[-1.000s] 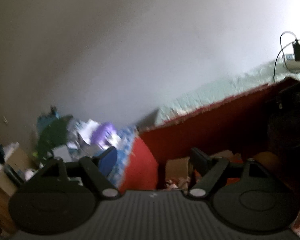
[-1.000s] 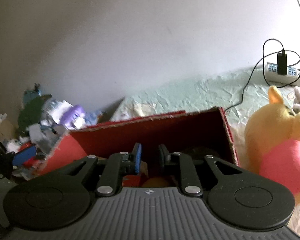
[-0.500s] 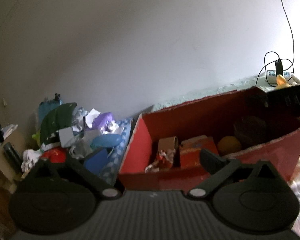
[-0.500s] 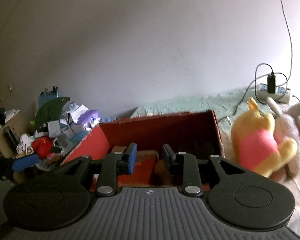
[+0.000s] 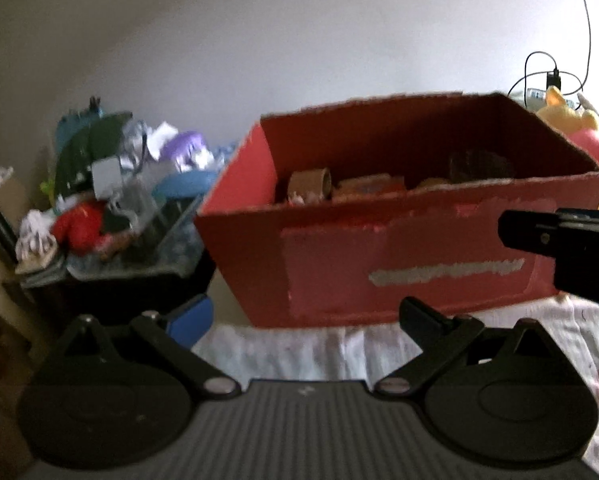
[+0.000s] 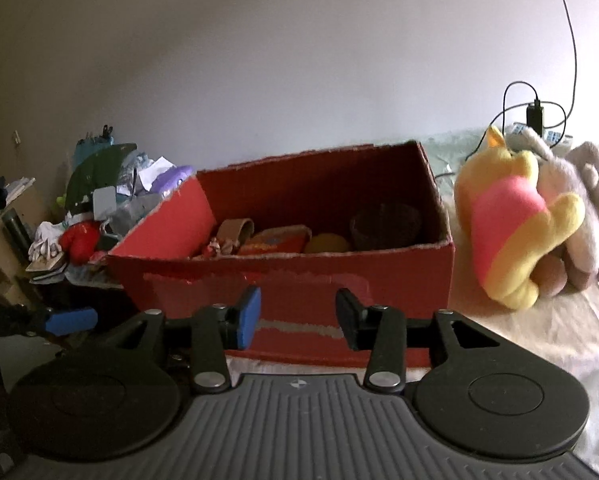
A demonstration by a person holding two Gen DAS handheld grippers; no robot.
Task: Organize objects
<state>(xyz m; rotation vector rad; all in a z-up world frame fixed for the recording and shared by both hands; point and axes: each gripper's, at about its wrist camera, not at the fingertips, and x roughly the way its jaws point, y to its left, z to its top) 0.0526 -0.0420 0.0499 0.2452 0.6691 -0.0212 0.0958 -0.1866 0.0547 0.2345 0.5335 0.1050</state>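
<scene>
Red box (image 6: pixel 291 288), no readable labels

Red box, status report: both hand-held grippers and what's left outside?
Left hand-held gripper open, empty. Right hand-held gripper open, empty. Red box ahead; yellow plush bear outside, right. Path unobstructed.

Left wrist view is motion-blurred throughout. The open red cardboard box (image 5: pixel 399 256) hides the lower parts of its contents behind its near wall. Right of the box, the yellow plush bear in a pink shirt (image 6: pixel 511 216) covers most of a grey plush toy (image 6: pixel 587 200), cut by the frame edge. Left of the box, the heaped clutter (image 6: pixel 95 208) is indistinct.
</scene>
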